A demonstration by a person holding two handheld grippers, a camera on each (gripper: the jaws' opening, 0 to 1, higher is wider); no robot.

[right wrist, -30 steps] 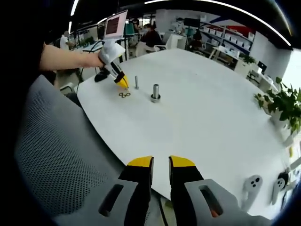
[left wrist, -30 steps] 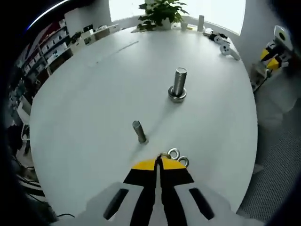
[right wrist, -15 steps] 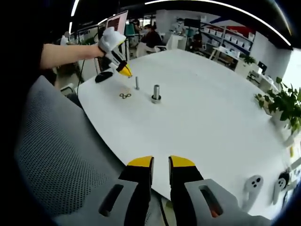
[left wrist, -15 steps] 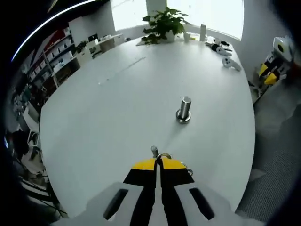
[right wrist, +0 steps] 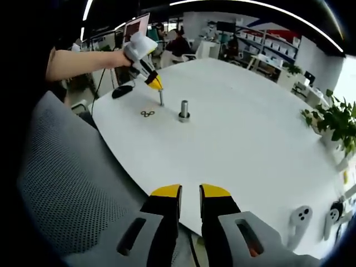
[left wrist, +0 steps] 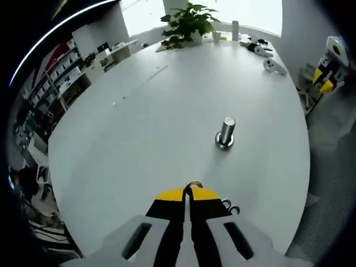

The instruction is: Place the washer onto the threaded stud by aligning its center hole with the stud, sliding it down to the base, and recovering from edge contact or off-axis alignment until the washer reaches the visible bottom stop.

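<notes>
Steel washer sits pinched at your left gripper tips, jaws pressed together on it, right over the thin stud. Larger bolt stands upright on the white table; spare washers lie beside. Your right gripper hangs off the table edge, jaws slightly parted, holding nothing.

A small metal washer sits at the tong tips directly above the thin upright threaded stud, near the thicker bolt.
</notes>
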